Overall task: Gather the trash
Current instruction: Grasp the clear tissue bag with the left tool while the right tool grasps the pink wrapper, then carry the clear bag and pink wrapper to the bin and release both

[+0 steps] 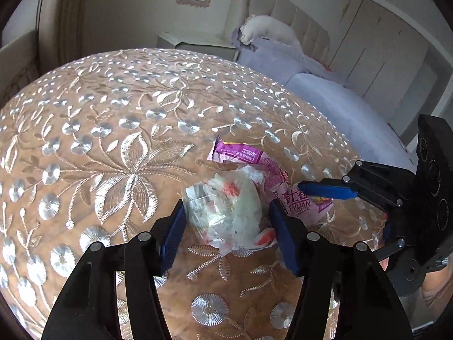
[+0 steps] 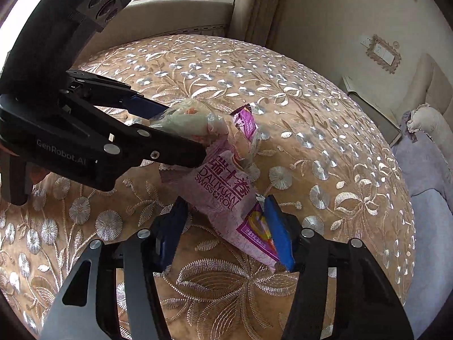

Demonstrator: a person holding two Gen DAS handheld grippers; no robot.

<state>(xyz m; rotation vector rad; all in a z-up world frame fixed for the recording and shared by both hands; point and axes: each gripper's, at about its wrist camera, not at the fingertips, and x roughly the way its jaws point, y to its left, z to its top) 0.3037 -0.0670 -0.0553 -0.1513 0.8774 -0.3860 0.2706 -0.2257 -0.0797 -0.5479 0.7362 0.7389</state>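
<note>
You are working over a round table (image 1: 85,141) covered in a tan cloth embroidered with silver flowers. Near its middle lie two pieces of trash, touching each other: a crumpled clear plastic bag (image 1: 226,206) with white and red scraps inside, and a purple Swiss roll wrapper (image 2: 223,192) lying partly under and beside it. Your left gripper (image 1: 226,226) has its two blue-padded fingers (image 1: 172,235) spread apart on either side of the plastic bag, each pad close against it or touching it; from the right wrist view the fingers appear to press into the bag's sides, though you cannot be sure the grip is firm. Your right gripper (image 2: 226,232) reaches in from the side, its fingers also apart, straddling the lower end of the purple wrapper, with the right pad (image 2: 279,232) lying against the wrapper's printed edge and the left pad just beside it. Behind the table stand a bed (image 1: 325,90) with pale lilac bedding and a white pillow, a padded headboard, and a nightstand (image 1: 195,42) by the wall.
</note>
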